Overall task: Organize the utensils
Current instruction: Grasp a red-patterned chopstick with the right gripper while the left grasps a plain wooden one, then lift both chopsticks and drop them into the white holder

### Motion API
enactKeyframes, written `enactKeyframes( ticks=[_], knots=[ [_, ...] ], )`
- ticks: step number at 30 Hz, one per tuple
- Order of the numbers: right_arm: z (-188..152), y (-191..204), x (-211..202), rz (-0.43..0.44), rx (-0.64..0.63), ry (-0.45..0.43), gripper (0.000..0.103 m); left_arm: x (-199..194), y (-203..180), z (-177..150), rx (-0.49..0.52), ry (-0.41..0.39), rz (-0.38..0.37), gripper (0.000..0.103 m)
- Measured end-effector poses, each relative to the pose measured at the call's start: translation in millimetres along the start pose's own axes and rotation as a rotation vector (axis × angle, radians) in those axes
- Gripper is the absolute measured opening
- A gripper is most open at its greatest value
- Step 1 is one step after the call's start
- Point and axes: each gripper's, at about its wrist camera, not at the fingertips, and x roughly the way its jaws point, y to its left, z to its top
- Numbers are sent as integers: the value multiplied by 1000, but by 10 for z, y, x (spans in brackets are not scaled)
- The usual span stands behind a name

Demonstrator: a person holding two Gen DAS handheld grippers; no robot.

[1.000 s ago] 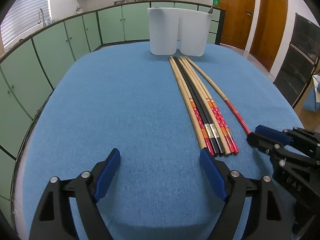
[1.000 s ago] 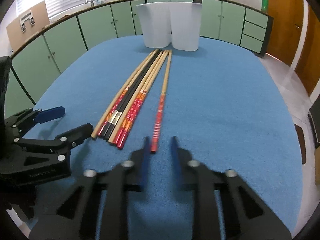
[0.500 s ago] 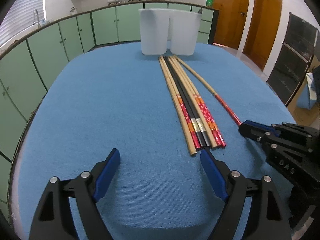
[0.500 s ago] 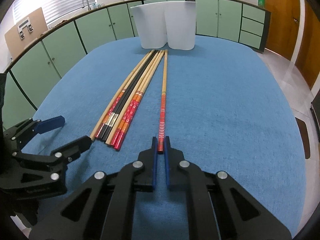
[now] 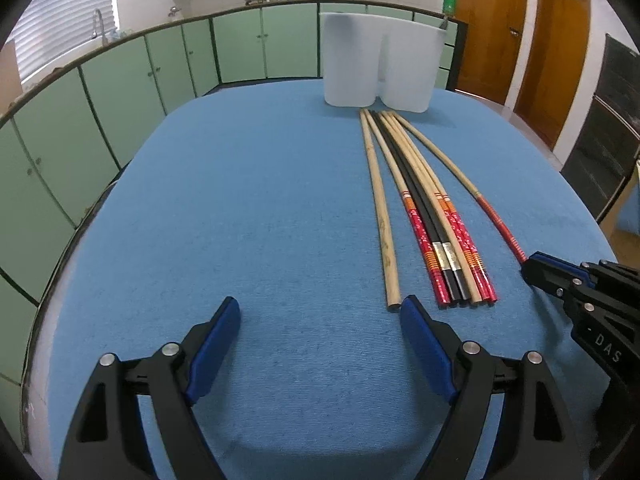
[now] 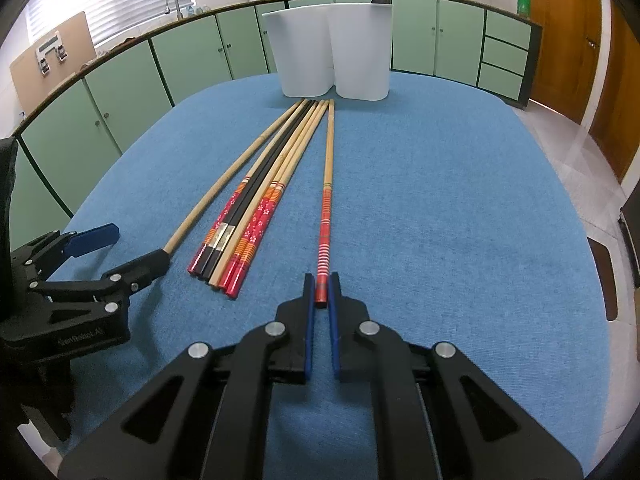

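Right tool (image 6: 322, 287) clamped on the near, red-banded end of a single chopstick (image 6: 327, 184); this stick lies apart from the others, to their right, its far tip close in front of the white holder (image 6: 332, 52). Left tool (image 5: 320, 314) gaping wide and holding nothing, its right-hand pad just at the near end of the plain bamboo chopstick (image 5: 380, 208), the leftmost of the row. Between the two lie the bundled chopsticks (image 5: 436, 220), side by side and touching on the blue counter (image 5: 240, 200), their tips likewise pointing at the holder.

I judge the step in hand to be lifting the single stick and dropping it into a compartment of the holder. Since I grip at the very end, the long shaft will lever against my pads; I should raise it slowly, tip the far end upward toward vertical, and keep the squeeze firm so it does not swivel. I should clear the holder's rim before lowering, and keep my left tool off the bundle so nothing rolls.
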Motion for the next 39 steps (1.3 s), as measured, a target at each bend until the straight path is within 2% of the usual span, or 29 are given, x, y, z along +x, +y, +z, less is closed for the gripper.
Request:
enactKeyframes(
  ticks=[3,9,14,22,30,39],
  knots=[
    [-3,-10,-3,1,2,0,7,25,-23,37,1,-1,-8,78],
    [-2,-19,2,3,3,3,7,38,-52,59,6,-8,-22,60],
    [-1,-16,8,-3,-2,2,7,24,-128,55,15,-12,-62,36],
    [5,-11,16,-8,-6,-1,6,34,-222,78,22,-13,-105,8],
    [31,-44,-99,-7,3,-40,5,-59,-190,101,-2,-29,-113,7],
    [302,-109,-531,-2,-4,-152,5,-624,-38,401,-14,-186,-119,7]
  ],
)
